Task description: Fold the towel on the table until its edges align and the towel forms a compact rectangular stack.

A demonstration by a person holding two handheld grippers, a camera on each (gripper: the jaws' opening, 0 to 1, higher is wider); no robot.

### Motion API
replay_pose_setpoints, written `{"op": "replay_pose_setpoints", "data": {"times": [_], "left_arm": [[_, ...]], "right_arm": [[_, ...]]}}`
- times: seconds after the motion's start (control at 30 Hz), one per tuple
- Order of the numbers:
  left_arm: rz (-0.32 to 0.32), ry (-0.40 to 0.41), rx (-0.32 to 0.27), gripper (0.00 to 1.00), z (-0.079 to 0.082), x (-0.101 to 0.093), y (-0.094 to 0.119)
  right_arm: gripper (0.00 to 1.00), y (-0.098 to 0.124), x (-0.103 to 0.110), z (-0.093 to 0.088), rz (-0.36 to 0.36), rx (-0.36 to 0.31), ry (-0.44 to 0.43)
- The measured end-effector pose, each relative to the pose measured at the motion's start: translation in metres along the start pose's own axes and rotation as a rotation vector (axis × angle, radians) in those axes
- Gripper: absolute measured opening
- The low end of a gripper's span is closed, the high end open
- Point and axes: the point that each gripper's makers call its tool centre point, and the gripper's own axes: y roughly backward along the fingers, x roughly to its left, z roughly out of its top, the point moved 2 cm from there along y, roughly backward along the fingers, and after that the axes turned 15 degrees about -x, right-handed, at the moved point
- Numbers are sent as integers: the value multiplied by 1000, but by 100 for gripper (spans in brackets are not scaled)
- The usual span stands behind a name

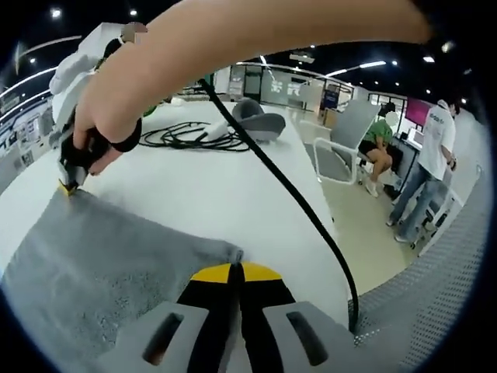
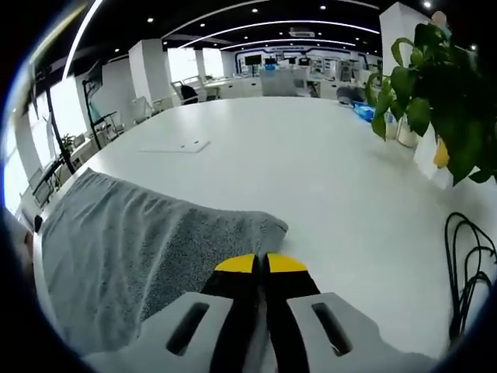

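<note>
A grey towel (image 1: 101, 272) of nubbly, matt terry cloth lies on a smooth white table (image 1: 202, 194) with a faint sheen. The left tool (image 1: 235, 273) shows matt grey plastic-looking jaws tipped in yellow, as does the right tool (image 2: 261, 264). A black cable (image 1: 303, 206) looks rubbery and slightly glossy. Beyond, the chair (image 1: 342, 148) frame may be painted metal.

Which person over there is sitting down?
The person in the green top, sitting on a chair beside the white table. The other person, in white, stands further right.
</note>
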Motion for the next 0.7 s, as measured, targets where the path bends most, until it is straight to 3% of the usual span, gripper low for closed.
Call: {"op": "replay_pose_setpoints", "data": {"times": [0.17, 0.4, 0.5, 0.57, 0.7], "left_arm": [[35, 86, -49, 2, 14, 4, 5], [62, 113, -102, 2, 39, 7, 17], [72, 221, -139, 2, 47, 5, 19], [76, 189, -139, 2, 53, 6, 24], [89, 211, -171, 3, 66, 7, 35]], "right_arm": [[0, 0, 2, 6, 10, -19, -13], [0, 8, 10, 22, 15, -32, -18], [0, 11, 13, 27, 19, -46, -19], [0, 14, 17, 31, 20, -48, -23], [0, 18, 21, 40, 21, -55, -36]]}}
